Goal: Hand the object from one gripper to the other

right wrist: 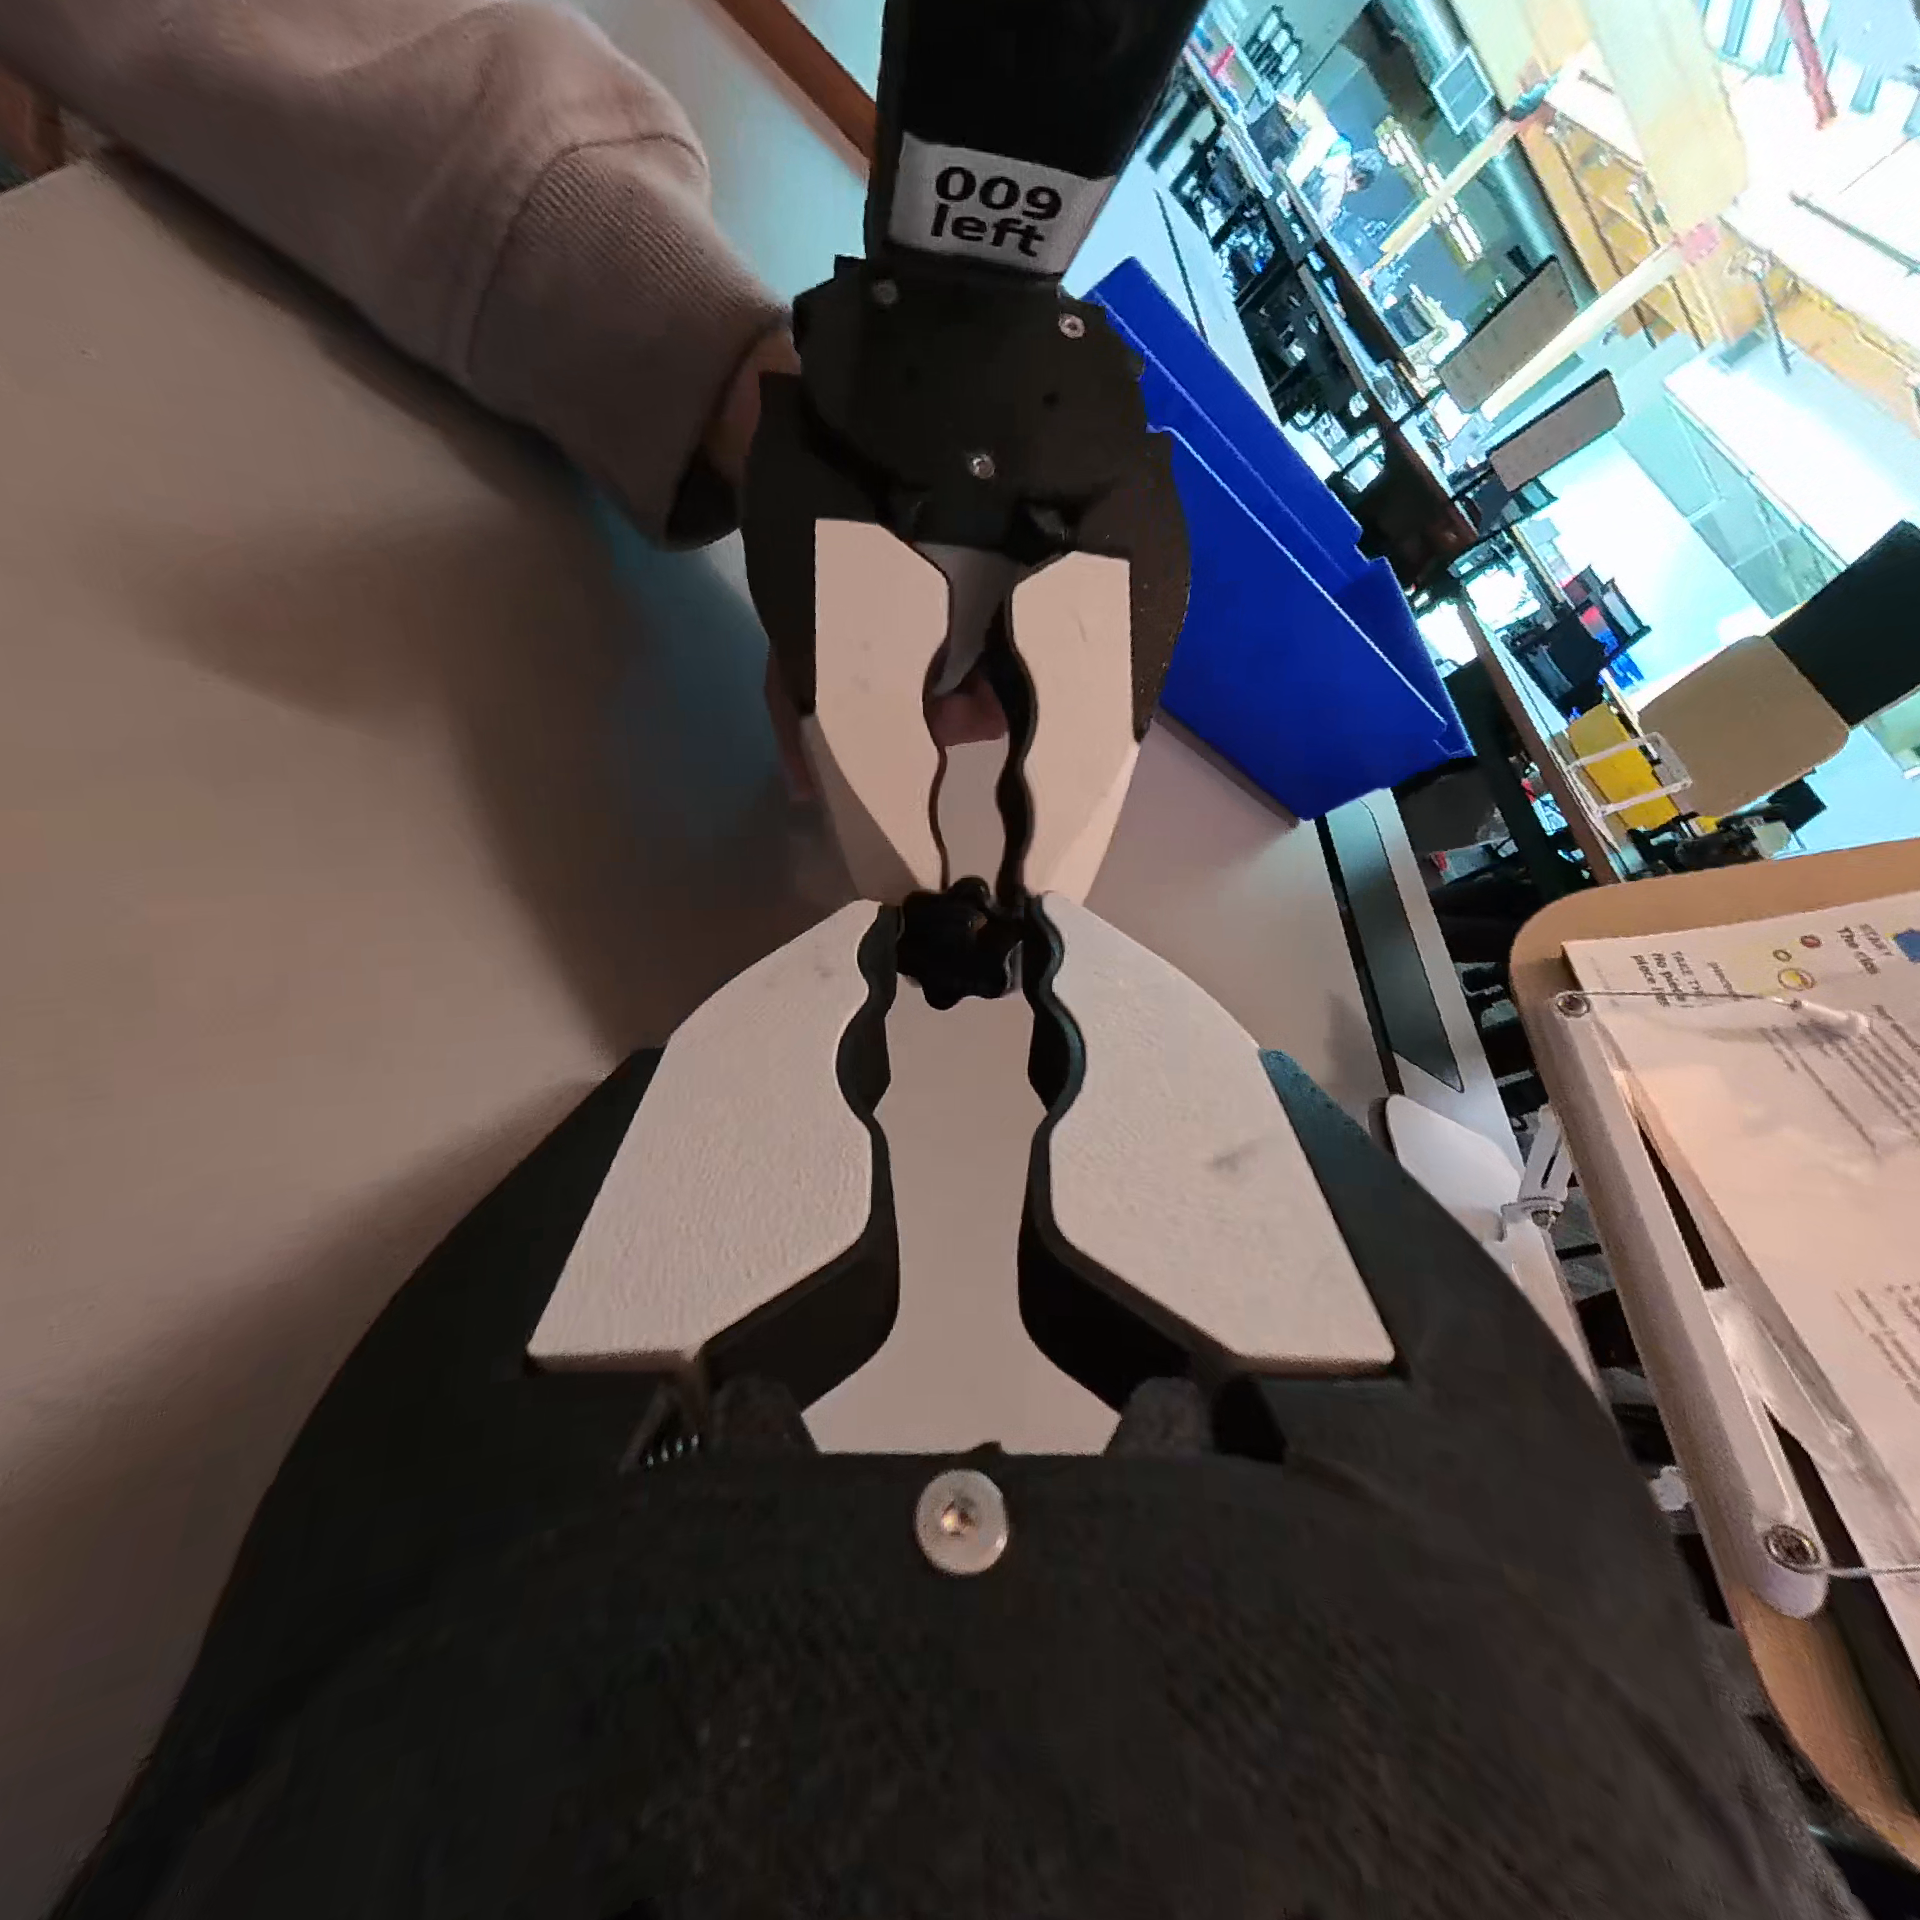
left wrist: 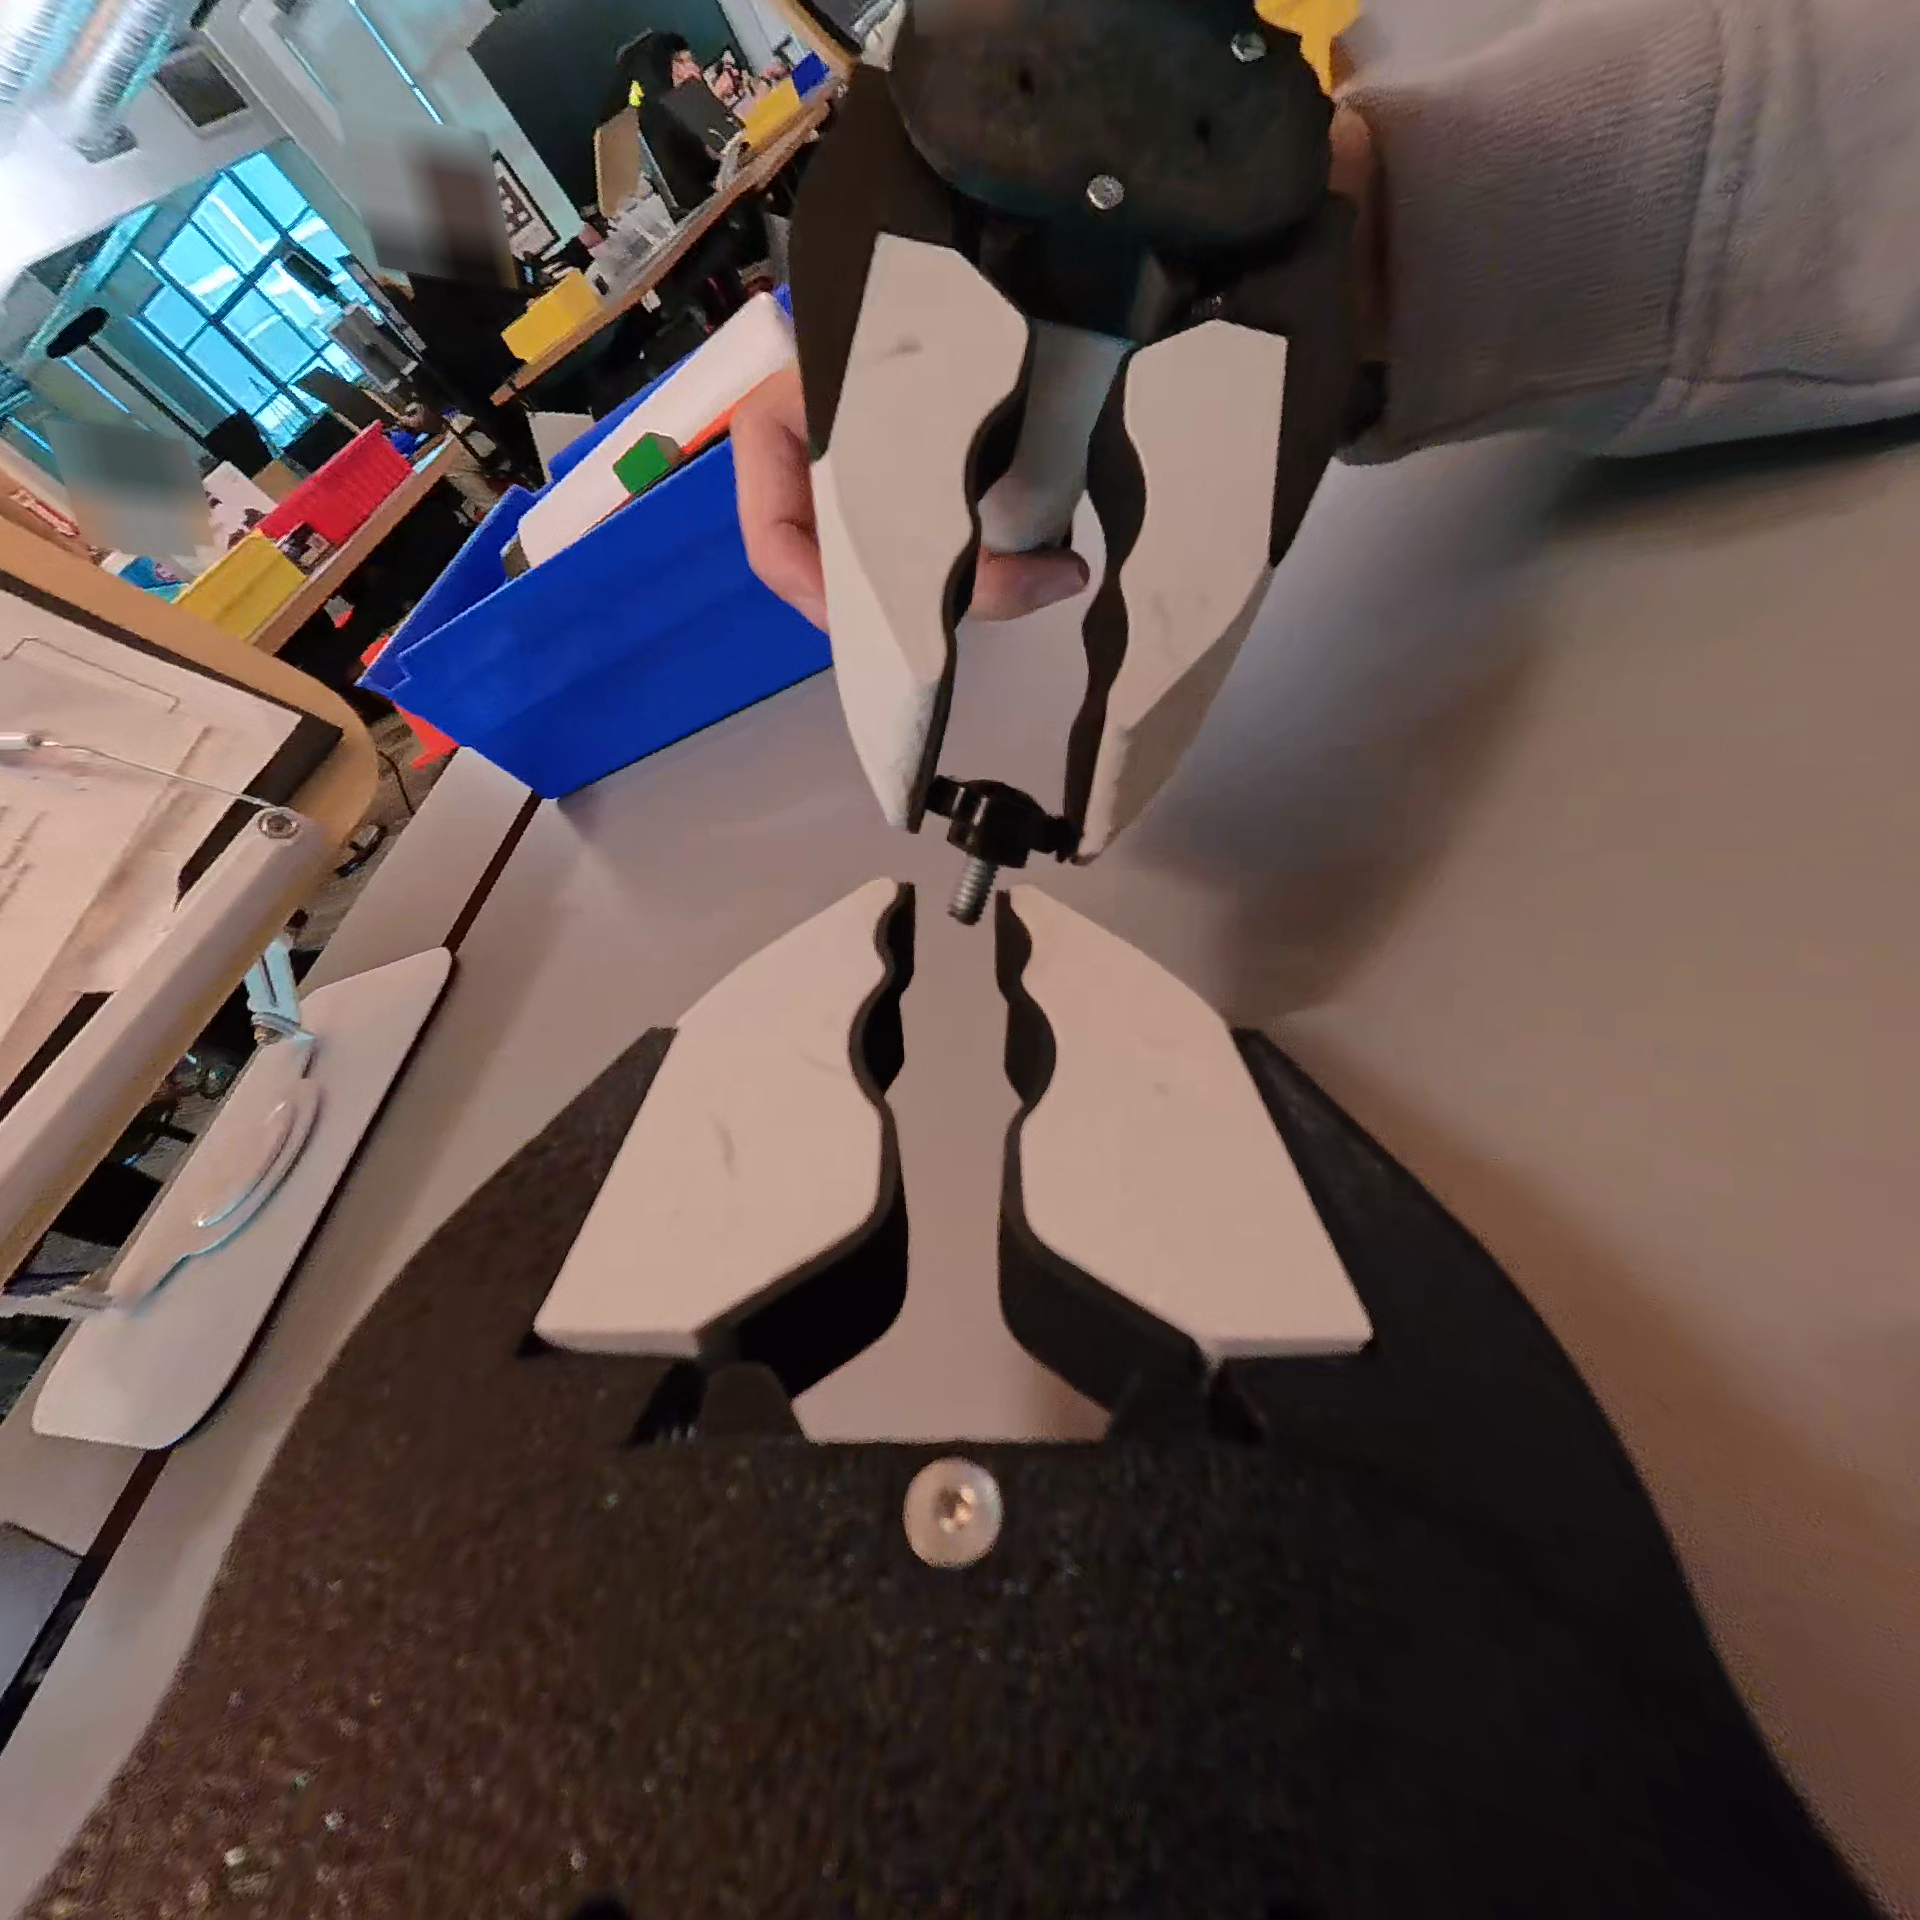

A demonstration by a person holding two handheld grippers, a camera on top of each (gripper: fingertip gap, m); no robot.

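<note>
A black knob screw [left wrist: 992,810] with a silver threaded stud is held above the grey table [left wrist: 1507,831]. My right gripper [left wrist: 995,834] is shut on the knob and shows at the top of the left wrist view, pointing down. In its own view the right gripper [right wrist: 956,920] clamps the knob screw [right wrist: 951,961] at its fingertips. My left gripper [left wrist: 953,896] is open with a narrow gap. The stud hangs between its fingertips, apparently without touching them. The left gripper [right wrist: 971,883] faces the right one tip to tip.
A blue bin [left wrist: 623,665] with a white block and a green cube stands at the table's far side; it also shows in the right wrist view [right wrist: 1278,644]. A tan stand with papers [left wrist: 125,790] and its white base plate [left wrist: 239,1195] sit at the table's edge.
</note>
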